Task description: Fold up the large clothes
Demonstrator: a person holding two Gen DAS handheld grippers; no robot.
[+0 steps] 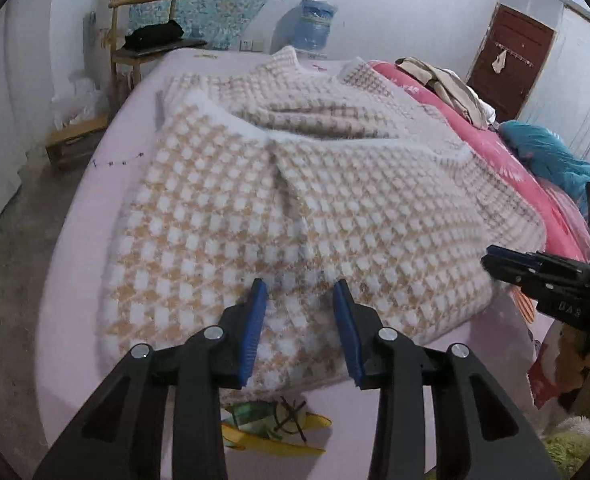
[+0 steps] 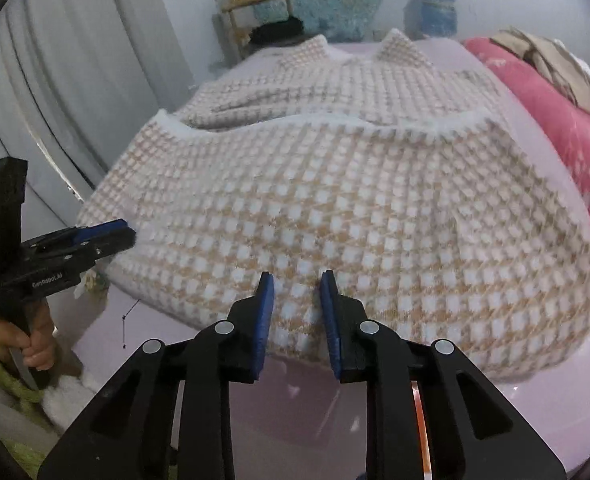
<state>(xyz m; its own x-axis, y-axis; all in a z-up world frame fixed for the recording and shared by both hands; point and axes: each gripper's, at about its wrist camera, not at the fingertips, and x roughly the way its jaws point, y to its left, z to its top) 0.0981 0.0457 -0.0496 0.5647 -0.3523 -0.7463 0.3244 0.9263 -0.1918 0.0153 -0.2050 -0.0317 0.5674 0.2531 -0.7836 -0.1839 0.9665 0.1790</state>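
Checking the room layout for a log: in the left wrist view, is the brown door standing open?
No. The brown door sits shut in its frame at the far right, beyond the checked sweater on the bed.

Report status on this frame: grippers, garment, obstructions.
Left gripper and right gripper part open over near edge of checked sweater, folded up on bed. Nothing in the way.

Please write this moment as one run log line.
sweater: half folded on bed | left tongs: over hem | right tongs: over hem

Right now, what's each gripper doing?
Left gripper: jaws apart over the folded beige-and-white checked knit garment, grip cannot be told.
Right gripper: same garment, grip unclear.
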